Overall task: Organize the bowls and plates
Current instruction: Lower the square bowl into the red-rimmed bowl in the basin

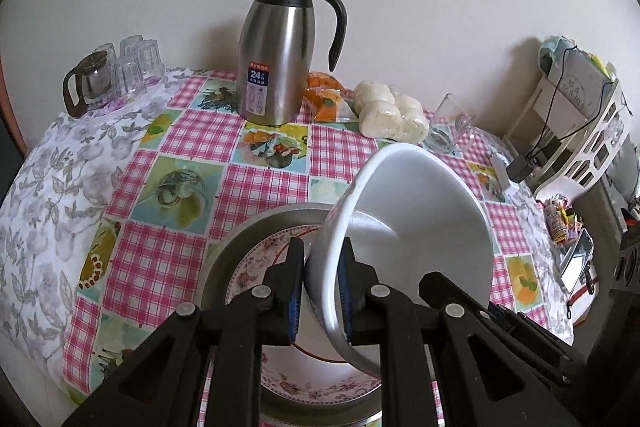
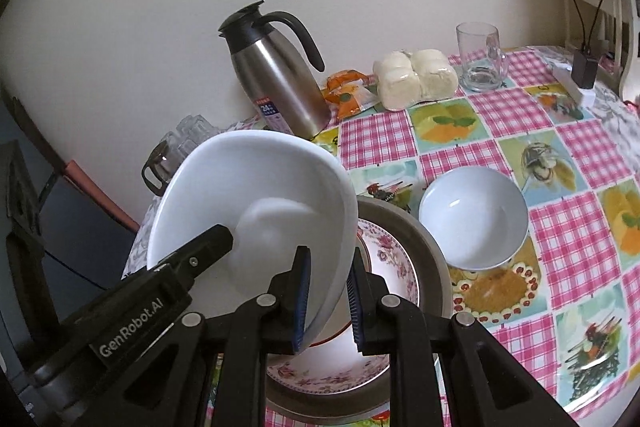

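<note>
In my left wrist view, my left gripper sits at the bottom centre, its jaws narrowed onto the rim of a white bowl, which tilts up toward the right of the frame with its hollow facing the camera. Below it, at lower centre, a floral plate lies inside a grey metal pan on the pink checked tablecloth. A steel thermos jug stands at upper centre, steamed buns to its right, and upturned glasses at upper left. In my right wrist view, my right gripper at the bottom centre pinches the opposite rim of the same tilted bowl, which fills the centre left, with my left gripper's black body reaching into it from the lower left. The plate and pan show just behind my fingers. A second white bowl rests upright on the cloth just right of the pan, and a glass mug stands at upper right.
</note>
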The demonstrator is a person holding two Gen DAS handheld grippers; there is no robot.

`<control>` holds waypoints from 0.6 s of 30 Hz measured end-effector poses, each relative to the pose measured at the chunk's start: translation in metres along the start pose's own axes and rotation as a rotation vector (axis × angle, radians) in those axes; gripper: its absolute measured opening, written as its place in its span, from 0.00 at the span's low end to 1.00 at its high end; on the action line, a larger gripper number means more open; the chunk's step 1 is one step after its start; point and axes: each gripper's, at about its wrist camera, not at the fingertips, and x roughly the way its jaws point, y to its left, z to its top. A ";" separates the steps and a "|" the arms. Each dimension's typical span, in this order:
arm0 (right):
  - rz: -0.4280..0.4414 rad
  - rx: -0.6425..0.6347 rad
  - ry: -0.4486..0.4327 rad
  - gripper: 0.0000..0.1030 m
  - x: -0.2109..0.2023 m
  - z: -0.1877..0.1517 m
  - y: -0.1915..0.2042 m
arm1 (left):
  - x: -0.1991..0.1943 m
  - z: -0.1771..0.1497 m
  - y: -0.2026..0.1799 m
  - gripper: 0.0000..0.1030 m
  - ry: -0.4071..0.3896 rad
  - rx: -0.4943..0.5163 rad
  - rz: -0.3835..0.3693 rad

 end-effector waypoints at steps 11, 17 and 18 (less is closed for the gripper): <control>0.007 0.016 0.011 0.20 0.008 -0.006 -0.004 | 0.010 -0.004 0.004 0.14 0.026 -0.011 -0.001; 0.009 0.013 0.024 0.20 0.014 -0.008 -0.005 | 0.017 -0.005 0.009 0.14 0.041 -0.024 -0.004; 0.010 0.010 0.030 0.20 0.017 -0.009 -0.006 | 0.019 -0.006 0.009 0.15 0.044 -0.027 -0.006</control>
